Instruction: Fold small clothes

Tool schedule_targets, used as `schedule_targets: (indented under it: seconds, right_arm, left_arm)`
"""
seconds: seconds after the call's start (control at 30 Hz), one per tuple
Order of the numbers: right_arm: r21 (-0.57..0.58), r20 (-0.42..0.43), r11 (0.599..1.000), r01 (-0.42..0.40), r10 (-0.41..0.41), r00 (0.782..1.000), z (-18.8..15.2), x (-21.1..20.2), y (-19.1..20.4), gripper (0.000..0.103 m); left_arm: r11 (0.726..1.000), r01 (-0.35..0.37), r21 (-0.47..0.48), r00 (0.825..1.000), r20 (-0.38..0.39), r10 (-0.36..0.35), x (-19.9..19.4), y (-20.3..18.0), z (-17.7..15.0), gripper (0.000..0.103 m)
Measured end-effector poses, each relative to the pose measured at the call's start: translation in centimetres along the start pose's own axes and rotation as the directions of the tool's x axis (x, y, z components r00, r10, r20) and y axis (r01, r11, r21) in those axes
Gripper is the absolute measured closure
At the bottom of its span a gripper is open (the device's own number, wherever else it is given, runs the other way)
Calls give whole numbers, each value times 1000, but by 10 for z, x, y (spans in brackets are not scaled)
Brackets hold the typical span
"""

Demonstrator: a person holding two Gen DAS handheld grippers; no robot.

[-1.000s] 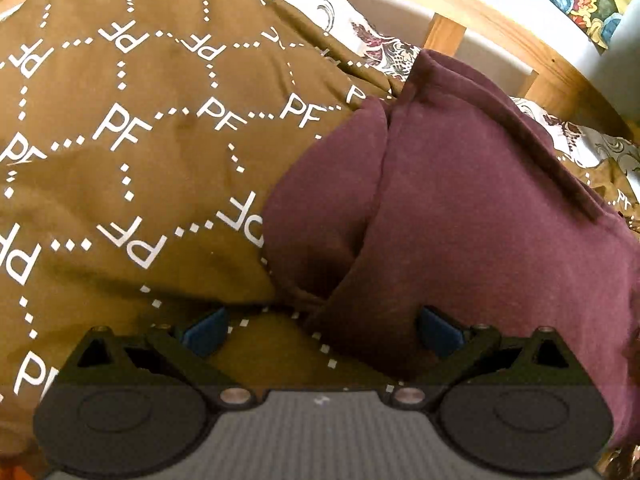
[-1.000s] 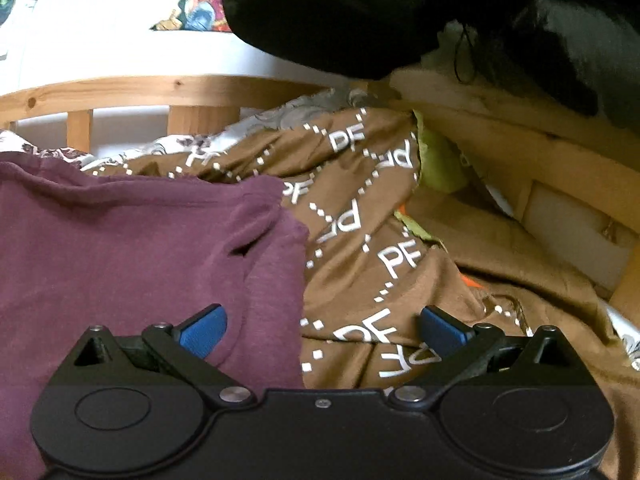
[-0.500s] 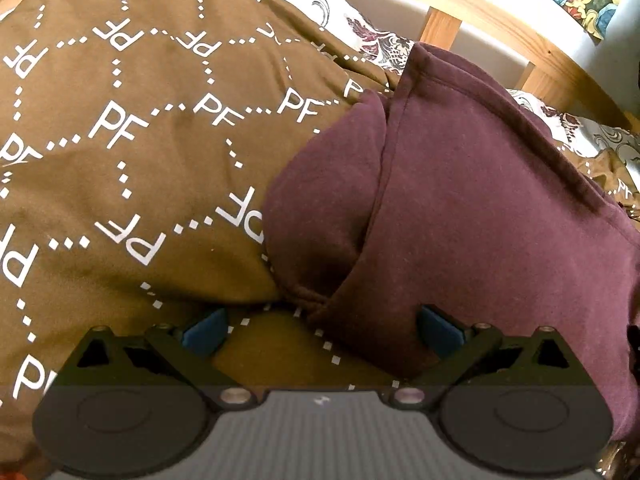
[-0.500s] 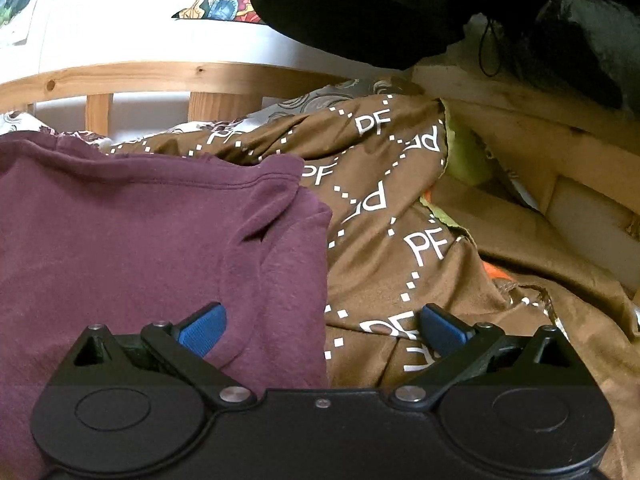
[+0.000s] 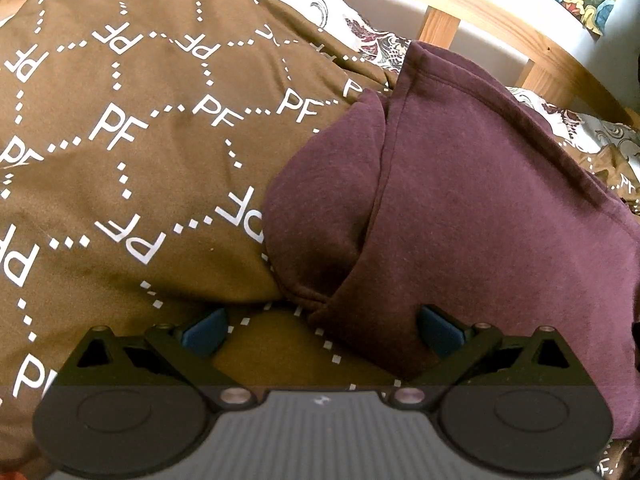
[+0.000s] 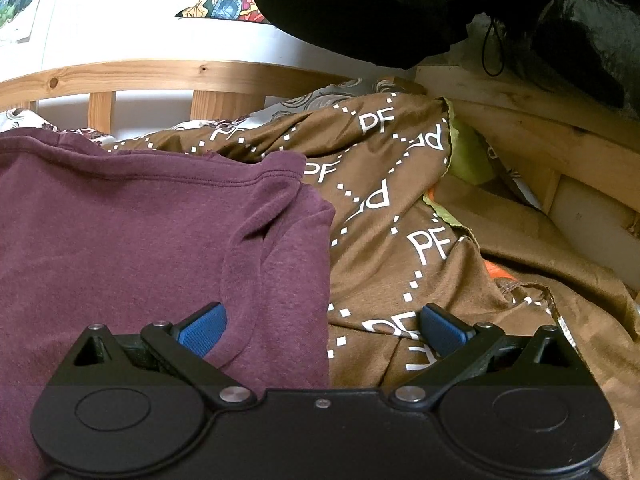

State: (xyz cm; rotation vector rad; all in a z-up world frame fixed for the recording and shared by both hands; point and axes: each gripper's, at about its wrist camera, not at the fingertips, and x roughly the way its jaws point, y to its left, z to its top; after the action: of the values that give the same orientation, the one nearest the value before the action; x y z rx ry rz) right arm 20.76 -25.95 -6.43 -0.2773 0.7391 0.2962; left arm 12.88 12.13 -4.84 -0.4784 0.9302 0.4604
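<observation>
A maroon T-shirt (image 5: 480, 208) lies on a brown bedcover printed with white "PF" letters (image 5: 140, 140). Its left sleeve is folded in over the body. My left gripper (image 5: 320, 330) is open and empty, low at the shirt's near left corner, its right pad over the cloth. In the right wrist view the same shirt (image 6: 140, 232) fills the left half, right sleeve folded in. My right gripper (image 6: 322, 328) is open and empty, straddling the shirt's right edge, left pad over the cloth, right pad over the bedcover (image 6: 400, 220).
A wooden bed rail (image 5: 500, 12) runs behind the shirt, also in the right wrist view (image 6: 160, 74). A patterned sheet (image 5: 360, 28) shows under the cover. A black garment (image 6: 380, 4) hangs above right. Yellow-green and orange cloth (image 6: 468, 156) lies by a wooden frame (image 6: 540, 128).
The right gripper has moved left and closer to the shirt, so the shirt's edge now sits further between its pads. The left view is nearly unchanged.
</observation>
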Motion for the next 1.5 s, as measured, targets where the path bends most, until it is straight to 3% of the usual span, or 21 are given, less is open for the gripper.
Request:
schedule_targets:
  seconds: [0.4,0.53,0.63,0.73,0.87,1.03,1.2,1.33,1.5]
  right_arm:
    - [6,15,1000,-5,5,1000,3,-4,-1,1]
    - [7,80,1000,24,-25,996,9,-19,3,1]
    - [-53,181,997,50,-39,983,14,-35,15,1]
    - [-110,236,994,11,15,972,17,-47,32,1]
    - [-148,192,981,-129,156,969,19,-56,58,1]
    - [-188,137,943,-273,301,944,13,-67,92,1]
    - [-197,63,917,-348,366,929,5,-68,109,1]
    - [-169,-83,901,-399,391,917,-8,-49,117,1]
    - [-146,-84,899,-413,405,910,-8,-48,116,1]
  left_arm:
    - [1000,14,-1,1000,3,-14,0,3,0,0]
    - [1000,15,-4,1000,2,-15,0,3,0,0]
    - [1000,18,-9,1000,-8,-18,-1,2,1,0]
    - [999,47,-11,999,-24,-47,-2,8,4,0]
    - [998,67,1,997,-24,-67,-3,10,3,1]
    - [998,68,7,997,-26,-67,-3,10,2,1]
    - [998,67,7,997,-27,-66,-3,10,2,1]
    - [998,63,19,998,-29,-62,-4,10,1,1]
    - [998,63,19,998,-30,-63,-4,10,1,1]
